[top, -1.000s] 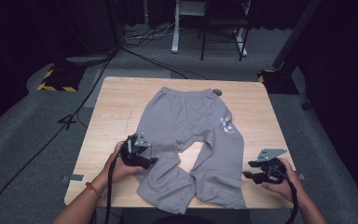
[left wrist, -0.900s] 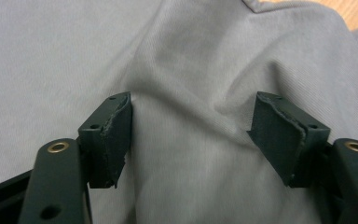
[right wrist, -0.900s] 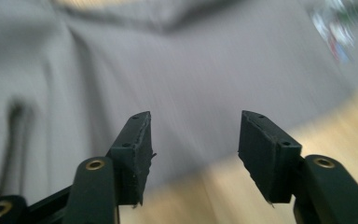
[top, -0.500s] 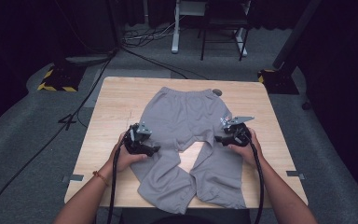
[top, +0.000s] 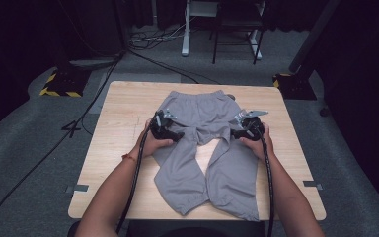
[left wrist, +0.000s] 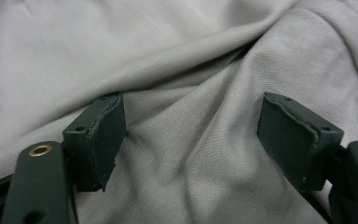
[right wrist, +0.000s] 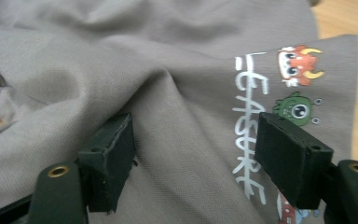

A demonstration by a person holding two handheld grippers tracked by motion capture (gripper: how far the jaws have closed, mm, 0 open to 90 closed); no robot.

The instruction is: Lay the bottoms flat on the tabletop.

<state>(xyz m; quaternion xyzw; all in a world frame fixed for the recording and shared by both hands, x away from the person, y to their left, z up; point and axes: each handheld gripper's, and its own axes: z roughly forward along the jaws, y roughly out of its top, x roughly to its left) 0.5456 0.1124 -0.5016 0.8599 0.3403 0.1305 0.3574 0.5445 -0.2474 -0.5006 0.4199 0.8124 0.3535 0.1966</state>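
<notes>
Grey sweatpants (top: 202, 148) lie flat on the wooden table (top: 118, 128), waistband away from the person. Left gripper (top: 170, 133) sits over the left hip and right gripper (top: 242, 129) over the right hip by the cartoon print (right wrist: 298, 84); both jaw pairs have just been opening and stand spread, fabric between them unpinched.

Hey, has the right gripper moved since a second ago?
Yes. The right gripper has come in from the table's near right edge, up and leftward onto the grey trousers' hip; its jaws have just been opening over the cloth.
</notes>
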